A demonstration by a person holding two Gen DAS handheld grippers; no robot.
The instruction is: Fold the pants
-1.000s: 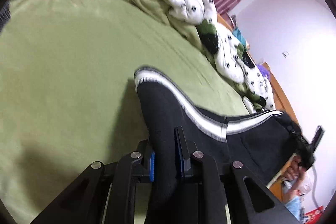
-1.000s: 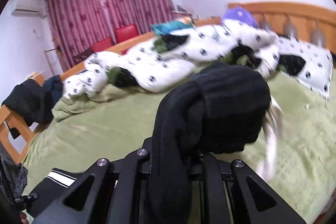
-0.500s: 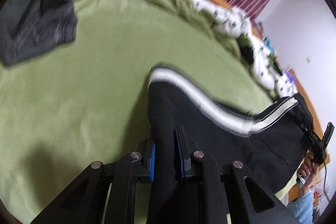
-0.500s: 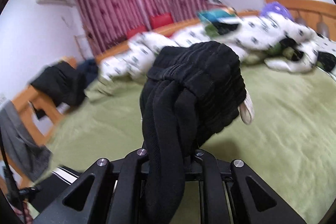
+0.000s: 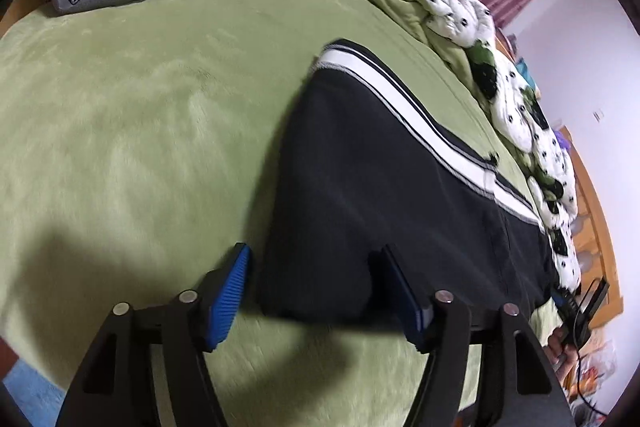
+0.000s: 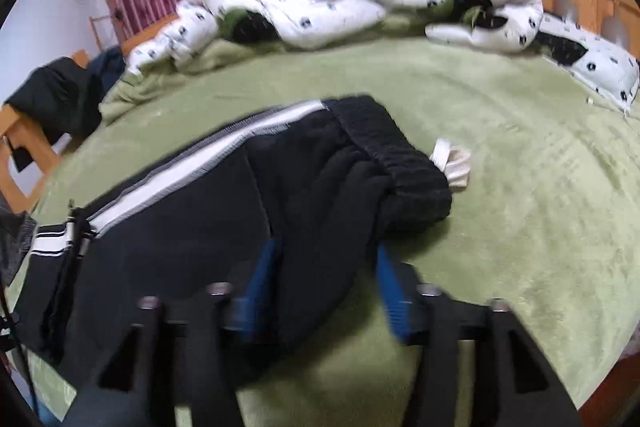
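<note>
The black pants with a white side stripe lie spread on the green plush bed cover. The left gripper stands with its blue-padded fingers wide apart, the hem end of the pants lying loose between them. The right gripper is likewise spread wide, its blue fingers on either side of the bunched cloth just below the ribbed black waistband.
</note>
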